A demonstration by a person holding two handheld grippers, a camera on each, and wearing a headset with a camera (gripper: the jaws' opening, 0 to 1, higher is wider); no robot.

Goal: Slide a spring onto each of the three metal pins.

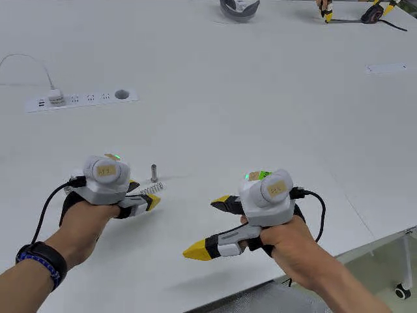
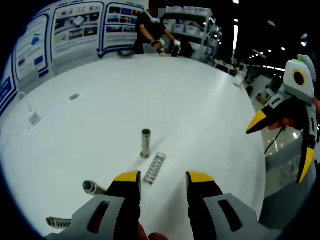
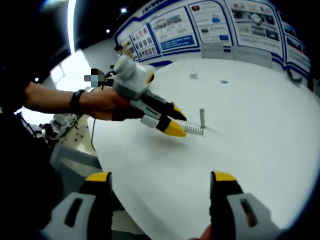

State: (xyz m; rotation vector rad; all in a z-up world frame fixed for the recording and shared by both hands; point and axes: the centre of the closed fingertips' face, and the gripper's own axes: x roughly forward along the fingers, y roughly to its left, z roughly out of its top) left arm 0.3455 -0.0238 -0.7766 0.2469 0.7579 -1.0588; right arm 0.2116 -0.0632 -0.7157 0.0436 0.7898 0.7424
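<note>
Lying just ahead of the open left tool [image 2: 163, 177], the coiled steel spring [image 2: 154, 168] pointed up-frame at the upright metal pin [image 2: 145, 143].

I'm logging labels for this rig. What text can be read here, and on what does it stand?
Tan sticker on the left gripper: handwriting, too blurred to read.
Tan sticker on the right gripper: also too blurred.
Wall posters: print too small to read.
</note>
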